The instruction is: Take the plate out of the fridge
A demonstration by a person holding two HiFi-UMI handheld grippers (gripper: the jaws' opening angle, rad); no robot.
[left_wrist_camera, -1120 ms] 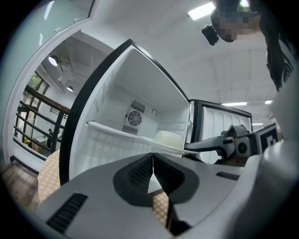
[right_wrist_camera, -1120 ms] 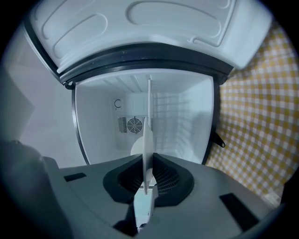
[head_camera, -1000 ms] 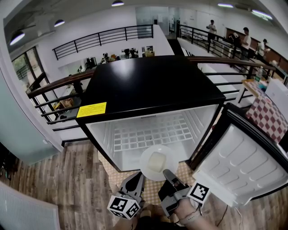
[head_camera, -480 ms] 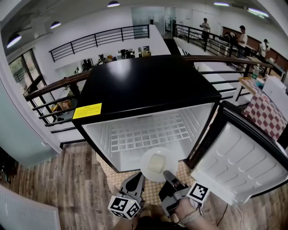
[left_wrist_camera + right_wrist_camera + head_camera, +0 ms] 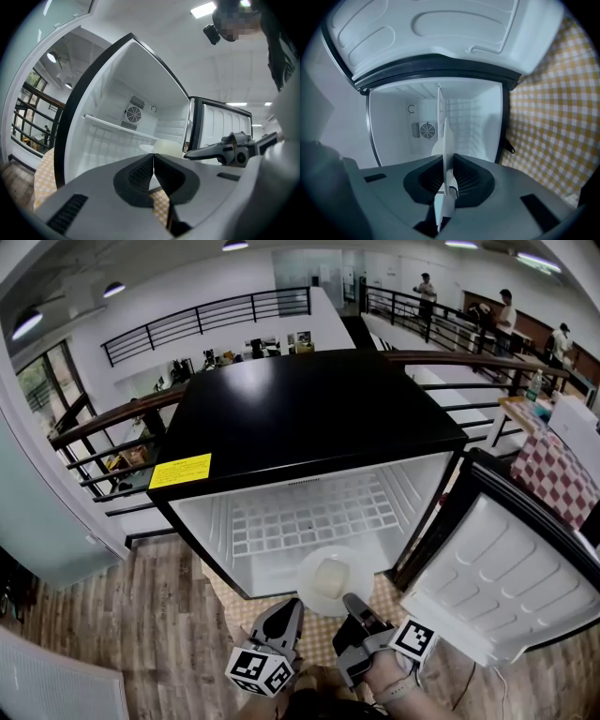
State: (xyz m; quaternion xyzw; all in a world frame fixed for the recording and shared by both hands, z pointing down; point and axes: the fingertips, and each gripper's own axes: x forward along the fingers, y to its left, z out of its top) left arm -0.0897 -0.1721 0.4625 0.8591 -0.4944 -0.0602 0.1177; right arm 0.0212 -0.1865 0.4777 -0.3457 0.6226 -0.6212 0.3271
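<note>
Wood floor (image 5: 141, 624) runs under you, with a yellow checked cloth (image 5: 234, 601) spread below the fridge. Nearest you, your left gripper (image 5: 287, 610) points at the fridge with its jaws pressed together and nothing between them. Just beside it, your right gripper (image 5: 351, 602) pinches the near rim of the white plate (image 5: 311, 585); its own view shows the rim edge-on between the pads (image 5: 461, 180). You hold the plate level at the open front of the fridge (image 5: 309, 418), and a pale block (image 5: 330, 577) lies on it. Behind the plate a white wire shelf (image 5: 309, 517) spans the otherwise bare inside. To your right the door (image 5: 497, 587) stands wide open. Beyond the black top, railings (image 5: 206, 315) edge a bright hall, and several people (image 5: 427, 289) stand far off.
</note>
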